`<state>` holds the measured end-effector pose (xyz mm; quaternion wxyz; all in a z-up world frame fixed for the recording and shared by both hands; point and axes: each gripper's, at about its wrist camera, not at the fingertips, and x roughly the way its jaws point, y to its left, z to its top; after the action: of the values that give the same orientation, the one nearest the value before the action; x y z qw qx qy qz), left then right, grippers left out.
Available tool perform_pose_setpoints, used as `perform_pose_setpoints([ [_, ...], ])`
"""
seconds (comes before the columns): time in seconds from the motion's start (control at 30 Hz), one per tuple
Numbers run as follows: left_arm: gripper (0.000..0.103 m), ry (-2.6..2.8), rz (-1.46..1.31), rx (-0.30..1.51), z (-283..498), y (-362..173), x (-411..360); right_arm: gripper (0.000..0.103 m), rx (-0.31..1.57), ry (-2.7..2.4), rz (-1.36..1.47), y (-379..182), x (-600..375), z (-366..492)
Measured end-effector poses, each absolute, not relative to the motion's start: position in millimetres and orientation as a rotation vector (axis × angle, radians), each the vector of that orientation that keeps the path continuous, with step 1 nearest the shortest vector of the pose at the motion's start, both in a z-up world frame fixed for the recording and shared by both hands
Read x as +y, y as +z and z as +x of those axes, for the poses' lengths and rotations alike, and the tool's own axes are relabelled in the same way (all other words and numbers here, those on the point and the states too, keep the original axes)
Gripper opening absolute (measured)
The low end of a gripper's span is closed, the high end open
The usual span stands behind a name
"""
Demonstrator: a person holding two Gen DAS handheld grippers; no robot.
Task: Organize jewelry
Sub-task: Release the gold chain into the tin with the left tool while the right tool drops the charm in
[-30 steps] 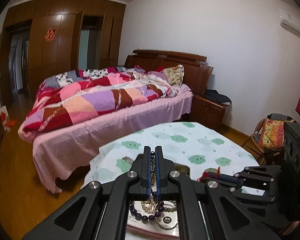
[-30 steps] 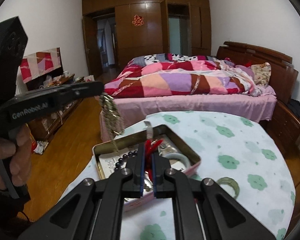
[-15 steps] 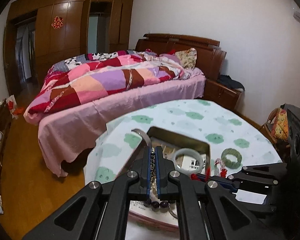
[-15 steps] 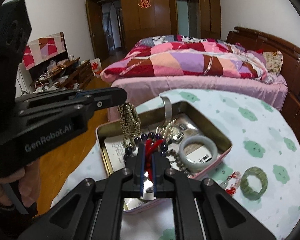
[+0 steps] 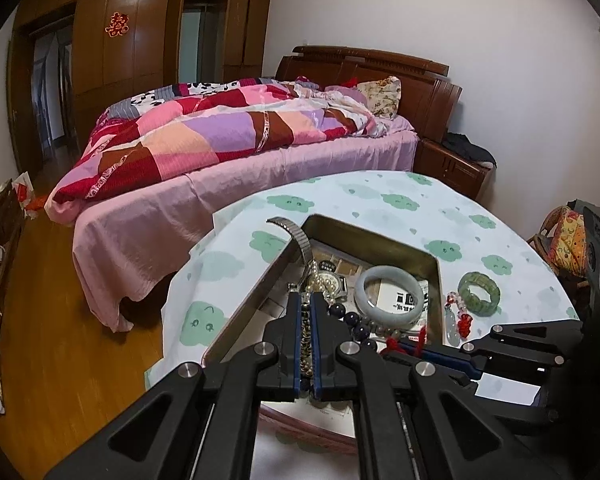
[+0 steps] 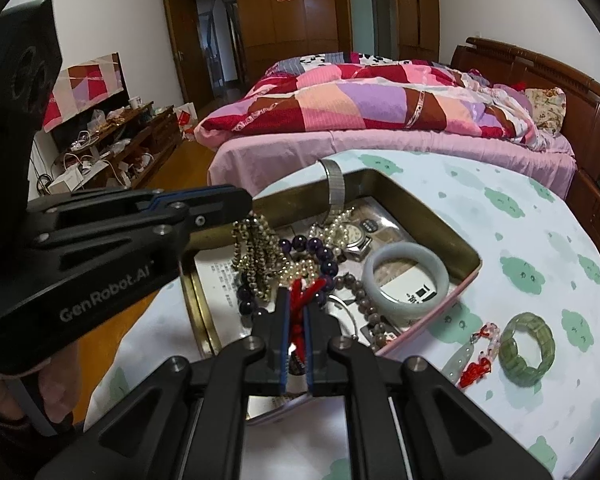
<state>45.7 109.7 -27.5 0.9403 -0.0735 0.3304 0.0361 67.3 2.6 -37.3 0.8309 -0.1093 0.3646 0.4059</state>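
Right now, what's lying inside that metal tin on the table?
The tin holds a pale bangle, watch, pearls, purple beads and printed paper. What lies under the pile is covered.

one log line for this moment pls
left gripper: shut on bead strand | right gripper: shut on red cord | both over tin

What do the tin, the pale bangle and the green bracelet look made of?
Tin: thin sheet metal, brassy glossy inside, pink outside; walls mirror the room.
Pale bangle: smooth, milky, translucent, polished; jade or glass, can't tell.
Green bracelet: blocky translucent green segments, stone-like; could be jade or resin.
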Motion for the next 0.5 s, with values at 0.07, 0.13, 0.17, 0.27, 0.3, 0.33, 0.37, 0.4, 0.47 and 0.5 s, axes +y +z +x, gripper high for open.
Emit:
perform_pose_setpoints([
  [0.07,0.003,0.071,-0.153,0.681,46.7,-29.6,109.7,0.008,0.779,0.861,-0.233,-39.3,3.2,67.4],
  [0.13,0.003,0.072,-0.151,0.686,47.0,-31.0,109.1,0.008,0.784,0.859,-0.235,-41.2,3.1,67.3],
  [0.17,0.003,0.069,-0.151,0.688,47.3,-31.3,108.8,0.008,0.787,0.858,-0.235,-41.9,3.2,67.6],
  [0.27,0.003,0.067,-0.149,0.694,48.1,-32.5,107.8,0.008,0.792,0.856,-0.235,-43.9,4.2,68.2],
  [0.3,0.003,0.067,-0.149,0.698,48.7,-33.5,107.8,0.008,0.794,0.856,-0.236,-44.5,4.5,68.1],
  [0.33,0.003,0.068,-0.149,0.700,48.8,-34.2,107.8,0.008,0.796,0.858,-0.237,-45.1,4.8,67.9],
  [0.37,0.003,0.067,-0.150,0.703,49.0,-35.0,107.8,0.008,0.798,0.858,-0.238,-45.9,4.9,67.6],
  [0.4,0.003,0.069,-0.150,0.704,49.9,-35.5,107.8,0.008,0.799,0.858,-0.240,-46.3,5.2,67.2],
  [0.47,0.003,0.069,-0.151,0.707,49.9,-36.8,108.0,0.008,0.800,0.858,-0.239,-46.7,5.3,67.8],
  [0.5,0.003,0.068,-0.151,0.710,50.1,-37.4,108.0,0.008,0.802,0.858,-0.237,-47.0,5.2,68.0],
])
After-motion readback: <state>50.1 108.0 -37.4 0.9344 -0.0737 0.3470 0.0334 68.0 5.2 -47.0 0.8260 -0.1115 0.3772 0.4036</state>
